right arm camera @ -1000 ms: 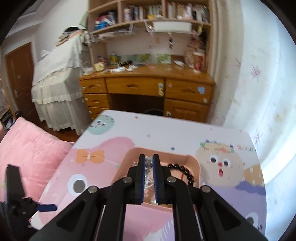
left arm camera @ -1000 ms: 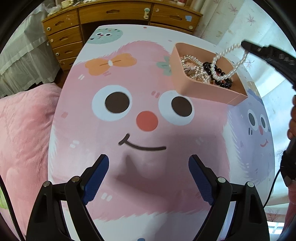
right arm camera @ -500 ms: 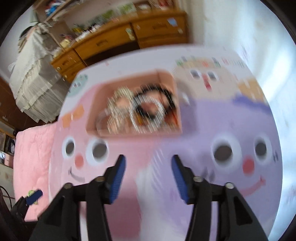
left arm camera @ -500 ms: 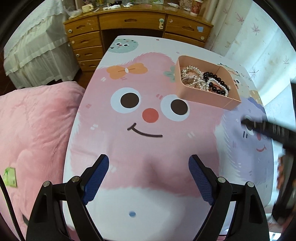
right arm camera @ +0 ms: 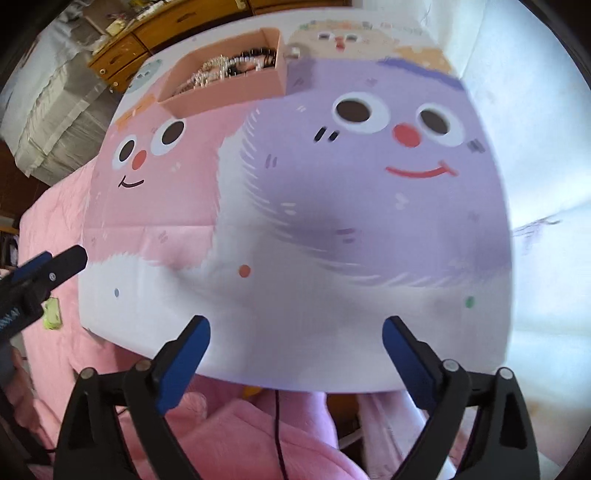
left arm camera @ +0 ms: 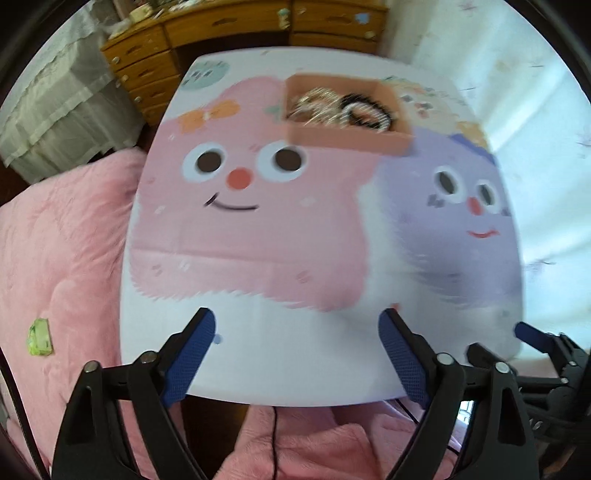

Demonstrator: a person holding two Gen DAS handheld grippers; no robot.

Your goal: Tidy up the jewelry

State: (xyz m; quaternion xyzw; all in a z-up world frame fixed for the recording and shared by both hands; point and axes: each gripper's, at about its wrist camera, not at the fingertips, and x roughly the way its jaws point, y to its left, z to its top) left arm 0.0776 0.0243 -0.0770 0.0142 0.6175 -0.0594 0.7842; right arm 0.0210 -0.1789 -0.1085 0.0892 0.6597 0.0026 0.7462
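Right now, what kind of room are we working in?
Most likely a bedroom. A pink quilt lies beside the cartoon-print table, a wooden desk with drawers stands behind it, and a pink tray of jewelry sits on the table.

black tongs (left arm camera: 295,354), blue pads (left arm camera: 188,358), silver screws

A table (left arm camera: 295,354) with a cartoon-face cloth stands beside a pink quilt (left arm camera: 62,258). A small green packet (left arm camera: 38,336) lies on the quilt. A wooden dresser (left arm camera: 207,33) stands beyond the table.
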